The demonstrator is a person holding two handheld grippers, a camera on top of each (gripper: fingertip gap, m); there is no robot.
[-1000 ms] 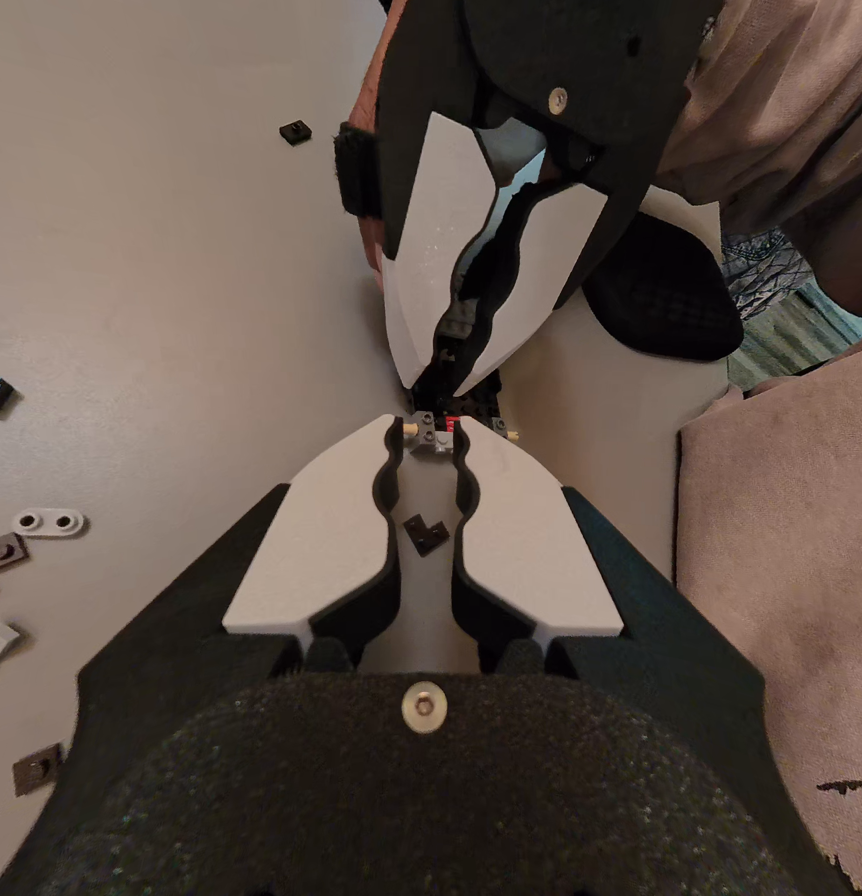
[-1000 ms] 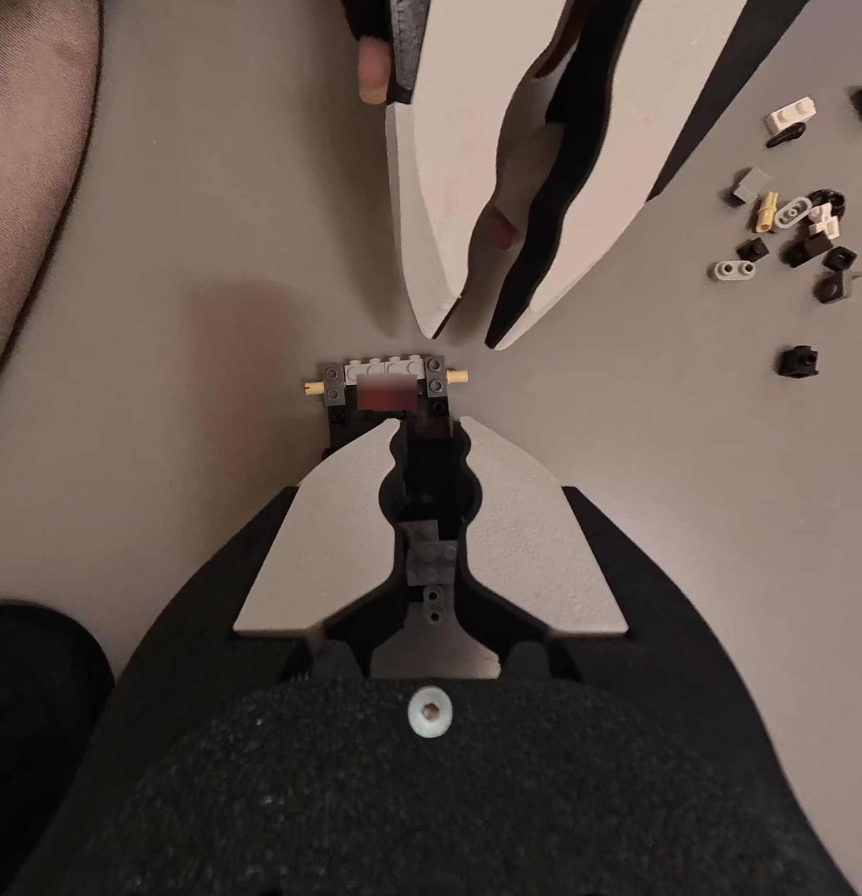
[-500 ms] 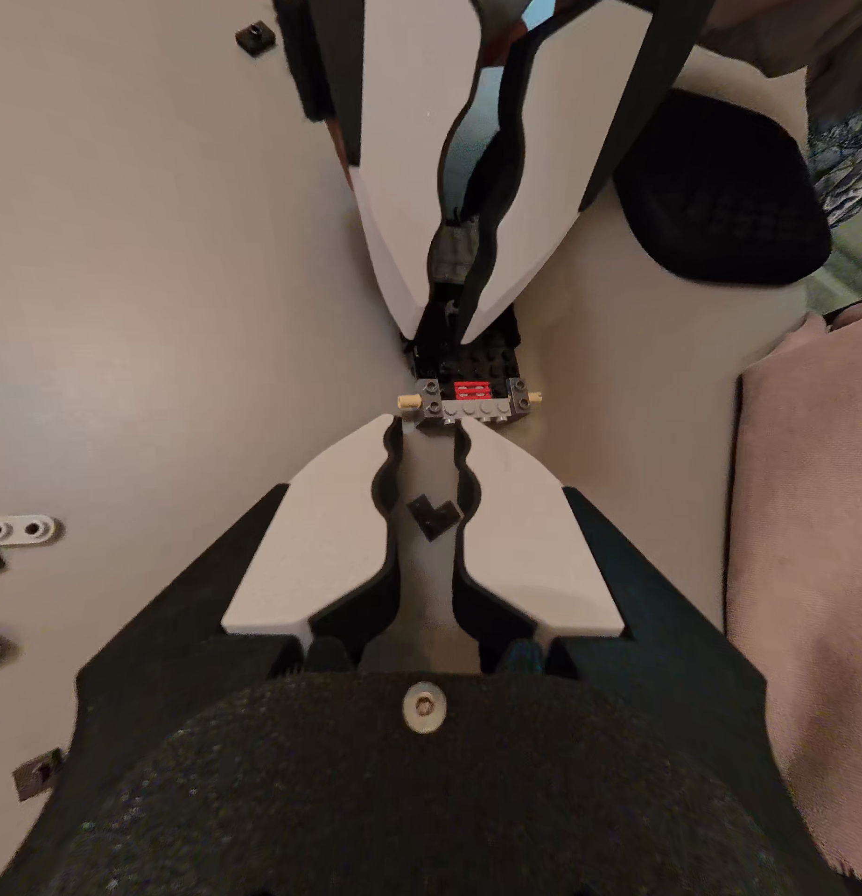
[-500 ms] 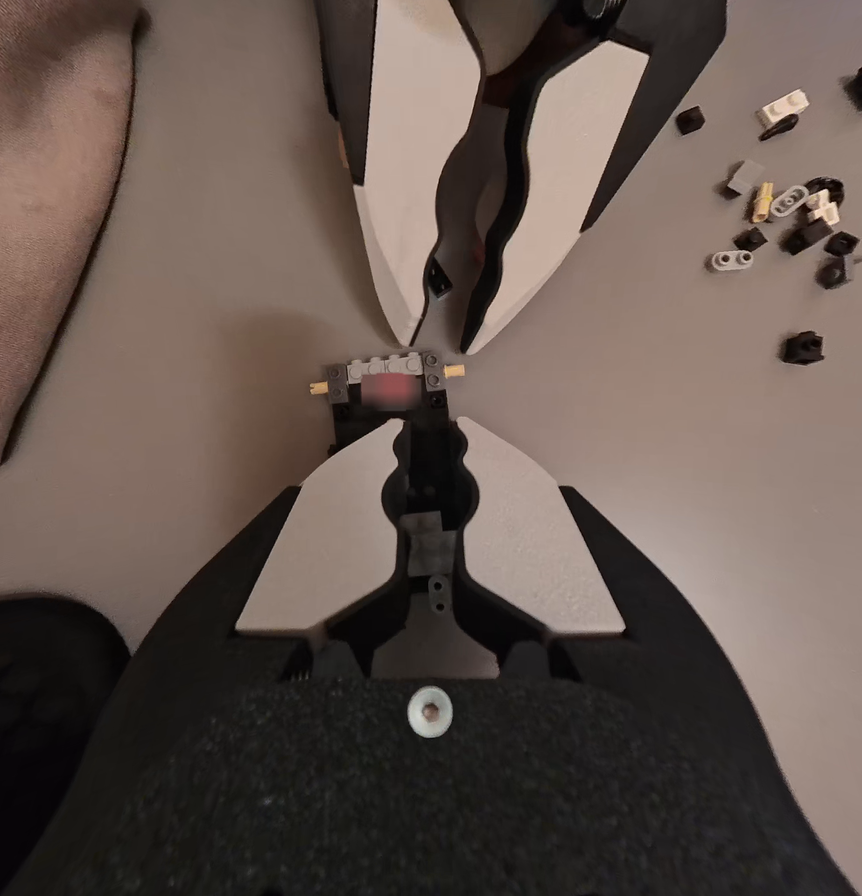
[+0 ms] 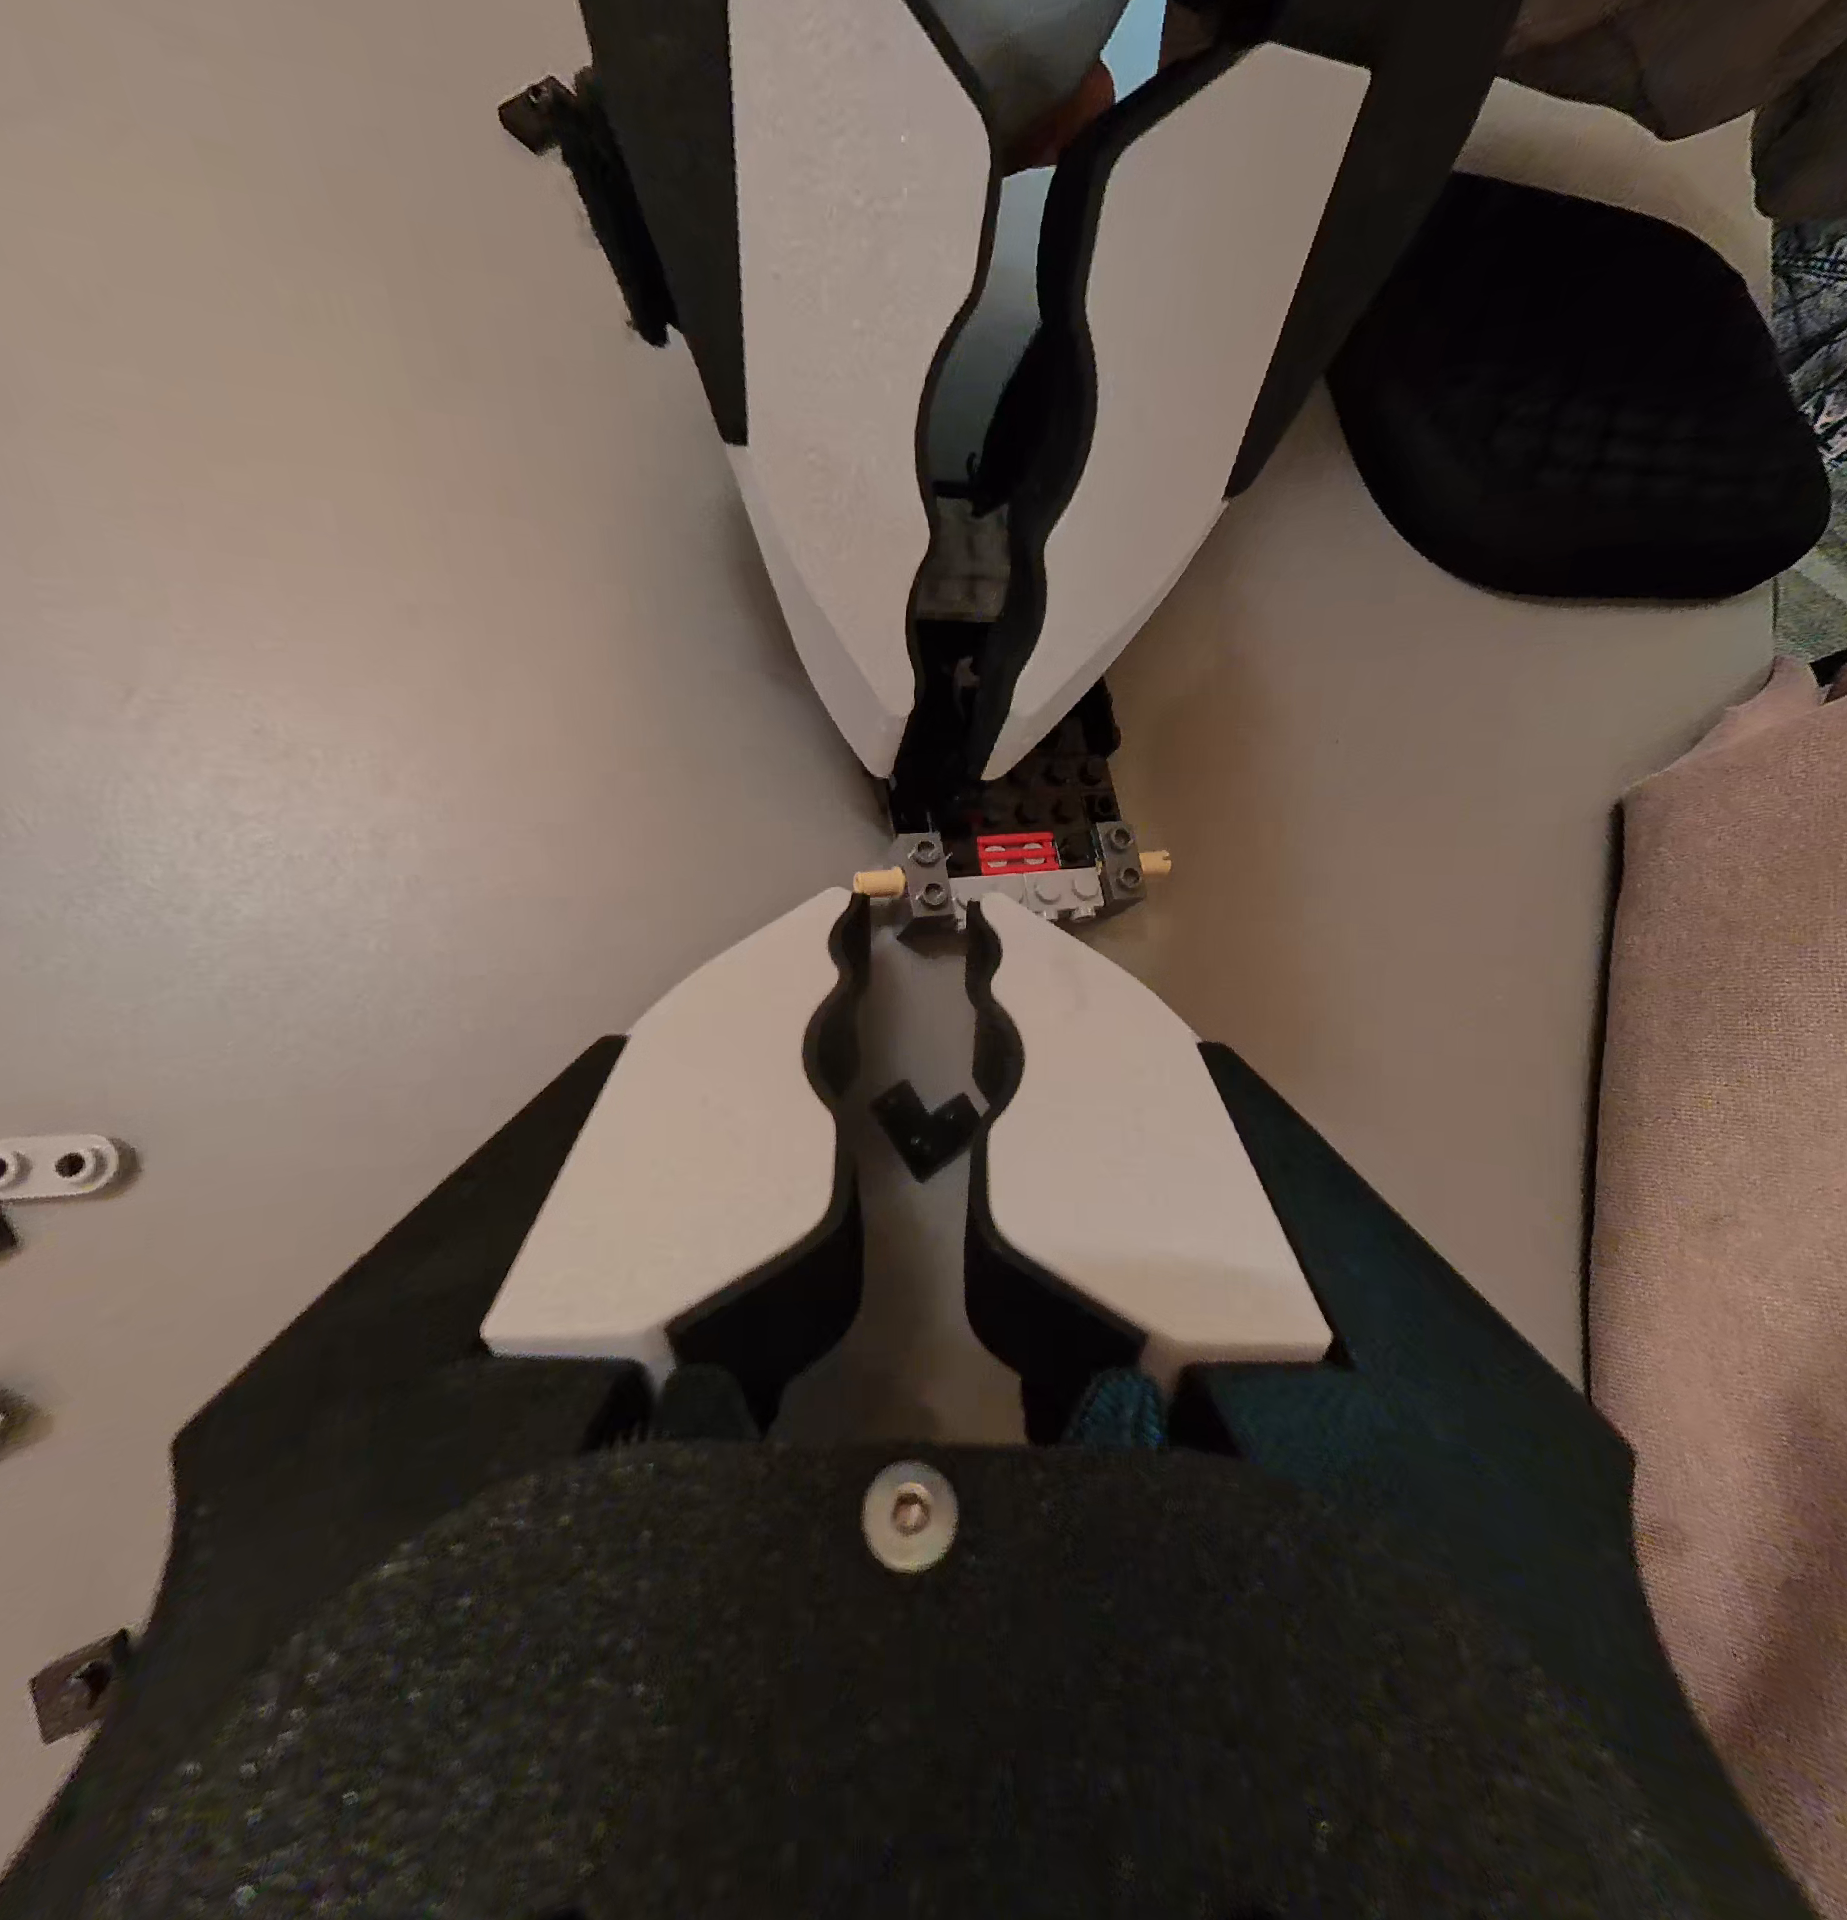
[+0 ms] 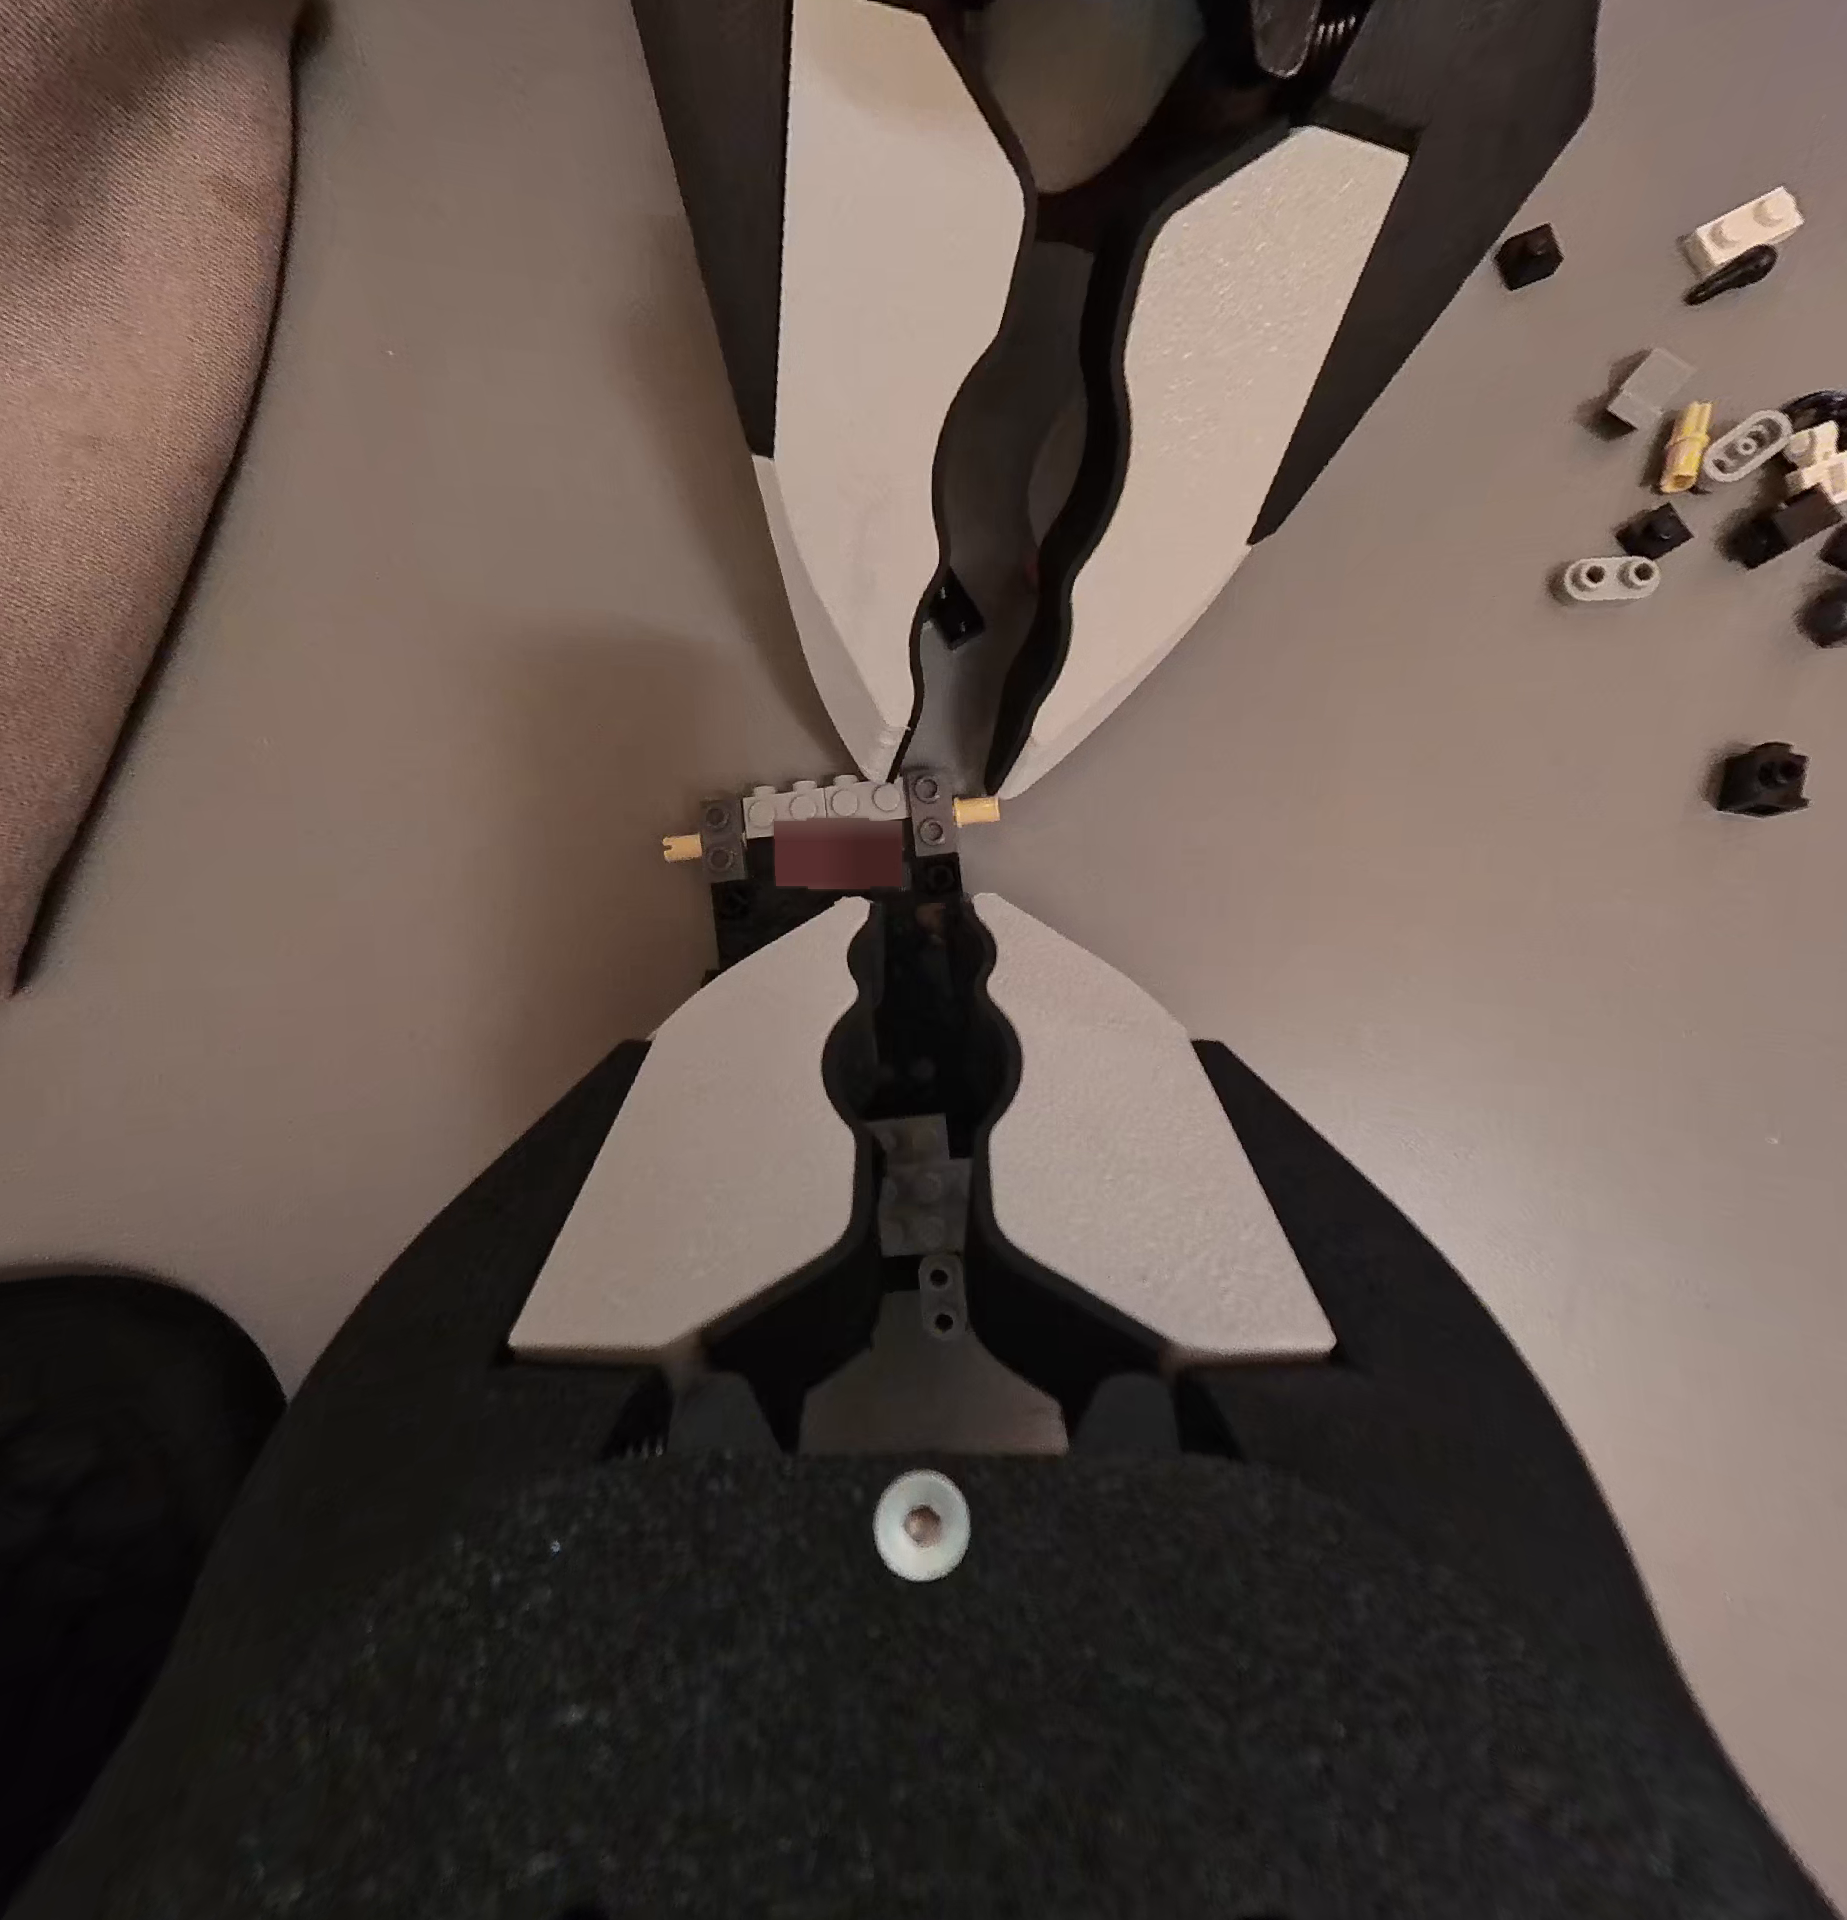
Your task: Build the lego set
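Our right gripper (image 6: 919, 909) clamps the black-and-grey brick chassis (image 6: 831, 831) on the grey table (image 6: 1418, 935). Our left gripper (image 5: 914, 904), jaws slightly parted, holds nothing; its tips touch the chassis, a small black L-shaped plate (image 5: 924, 1127) lying between its fingers.

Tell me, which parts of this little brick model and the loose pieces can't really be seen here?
- Brick model: in the right wrist view, its black rear sits between the right gripper fingers, too dark to read.
- Red piece: blurred over in the right wrist view.
- Black corner piece: whether the left gripper touches it is unclear.
- Loose pieces: cut off by the right edge.
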